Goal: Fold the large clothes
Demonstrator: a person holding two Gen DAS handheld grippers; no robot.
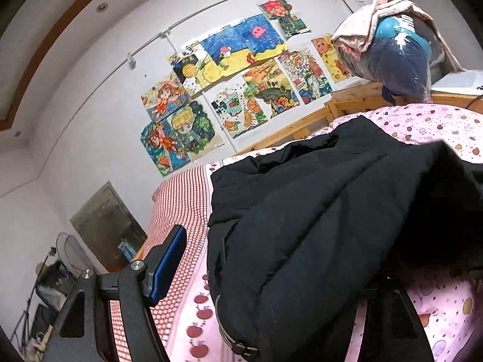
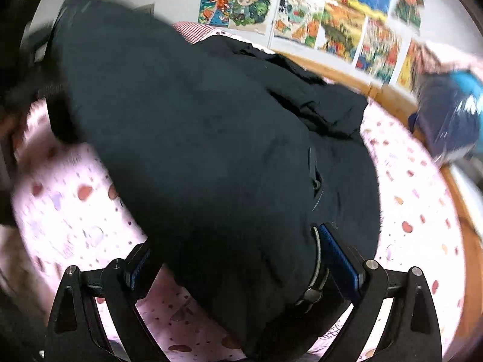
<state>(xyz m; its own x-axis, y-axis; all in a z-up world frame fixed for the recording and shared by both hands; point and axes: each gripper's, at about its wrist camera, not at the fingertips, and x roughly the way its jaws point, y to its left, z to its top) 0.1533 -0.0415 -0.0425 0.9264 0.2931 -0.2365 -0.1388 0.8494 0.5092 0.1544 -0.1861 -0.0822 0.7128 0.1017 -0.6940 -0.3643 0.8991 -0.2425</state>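
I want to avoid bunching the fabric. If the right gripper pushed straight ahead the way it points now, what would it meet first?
The black jacket. Its fabric already fills the gap between the right gripper's spread fingers, so going forward would push into it at once. The pink bedsheet lies beneath.

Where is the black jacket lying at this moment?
The black jacket lies on the pink fruit-print bedsheet, filling the centre of both wrist views, below the wall of drawings; its hem passes between the right gripper fingers.
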